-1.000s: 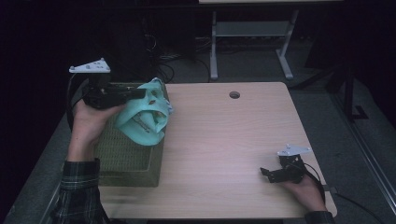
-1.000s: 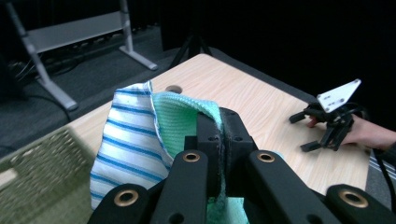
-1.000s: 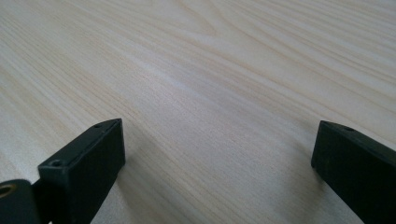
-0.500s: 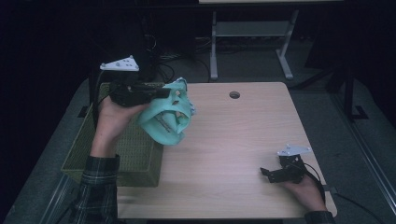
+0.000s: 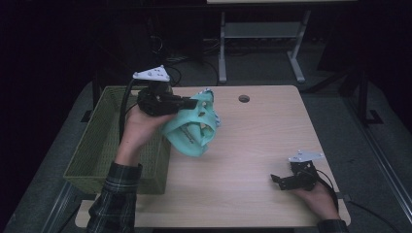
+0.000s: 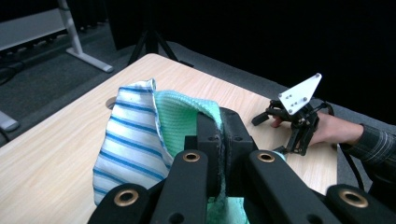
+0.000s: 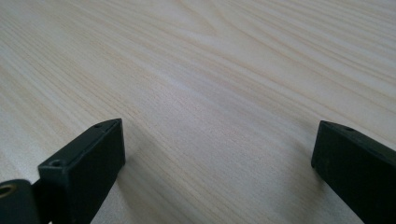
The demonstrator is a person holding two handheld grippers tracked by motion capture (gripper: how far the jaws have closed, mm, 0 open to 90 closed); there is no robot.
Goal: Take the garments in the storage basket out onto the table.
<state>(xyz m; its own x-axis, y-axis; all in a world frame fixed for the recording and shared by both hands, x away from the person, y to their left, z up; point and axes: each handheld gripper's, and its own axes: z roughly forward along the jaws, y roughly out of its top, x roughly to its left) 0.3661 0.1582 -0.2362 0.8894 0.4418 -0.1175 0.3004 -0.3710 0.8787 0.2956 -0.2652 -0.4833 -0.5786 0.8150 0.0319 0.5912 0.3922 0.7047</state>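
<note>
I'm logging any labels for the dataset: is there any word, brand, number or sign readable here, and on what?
None: no text shows on the mint green cloth, the striped cloth, the green basket, the table or either gripper's grey plate.

my table (image 5: 272, 145) is evenly lit from above while the room around it sinks into near black. my right jaws throw soft shadows on the wood, and my left jaws sit blurred, too close for focus.
</note>
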